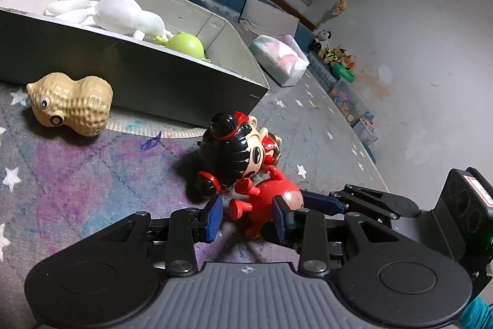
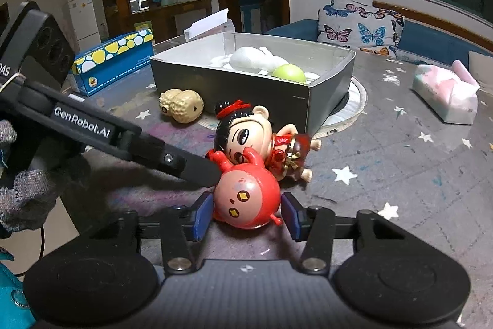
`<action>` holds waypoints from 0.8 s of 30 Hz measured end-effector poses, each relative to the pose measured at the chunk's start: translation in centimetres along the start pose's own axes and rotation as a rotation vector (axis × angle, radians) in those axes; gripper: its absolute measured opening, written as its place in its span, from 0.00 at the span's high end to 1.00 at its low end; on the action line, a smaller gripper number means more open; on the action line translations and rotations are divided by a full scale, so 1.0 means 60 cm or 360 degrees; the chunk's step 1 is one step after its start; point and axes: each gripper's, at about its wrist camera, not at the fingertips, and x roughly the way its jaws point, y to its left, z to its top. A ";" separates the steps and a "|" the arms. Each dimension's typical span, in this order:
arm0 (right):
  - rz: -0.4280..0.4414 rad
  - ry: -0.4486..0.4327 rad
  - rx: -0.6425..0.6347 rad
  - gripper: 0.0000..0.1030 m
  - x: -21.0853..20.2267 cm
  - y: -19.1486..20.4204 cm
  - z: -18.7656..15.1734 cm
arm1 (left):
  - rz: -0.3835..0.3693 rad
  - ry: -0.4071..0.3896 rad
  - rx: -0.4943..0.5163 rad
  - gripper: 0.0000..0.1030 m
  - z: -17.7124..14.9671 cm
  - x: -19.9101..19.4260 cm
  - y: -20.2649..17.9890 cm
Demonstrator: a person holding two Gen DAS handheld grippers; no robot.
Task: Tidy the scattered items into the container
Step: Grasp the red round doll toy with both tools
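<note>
Red round toy (image 2: 246, 199) bracketed by my right gripper (image 2: 246, 213).
Both jaws released, none grasping; my left gripper (image 1: 248, 213) straddles it crosswise; container (image 2: 326, 88) lies beyond.

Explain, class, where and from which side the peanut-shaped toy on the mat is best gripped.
Grip the peanut toy at its narrow waist, coming from above with the fingers either side. It lies on its side on the mat, apart from the box, and the pinch between its two lobes would probably keep the fingers from sliding off the rounded, ridged shell.
</note>
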 end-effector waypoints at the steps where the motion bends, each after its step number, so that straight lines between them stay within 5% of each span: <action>1: 0.0005 0.0002 0.0000 0.52 0.000 0.000 0.000 | -0.0007 -0.0002 -0.0002 0.64 0.000 -0.001 0.001; 24: 0.0016 0.0017 -0.0073 0.53 0.011 -0.002 0.000 | -0.0156 0.0077 -0.0147 0.66 -0.006 -0.003 0.045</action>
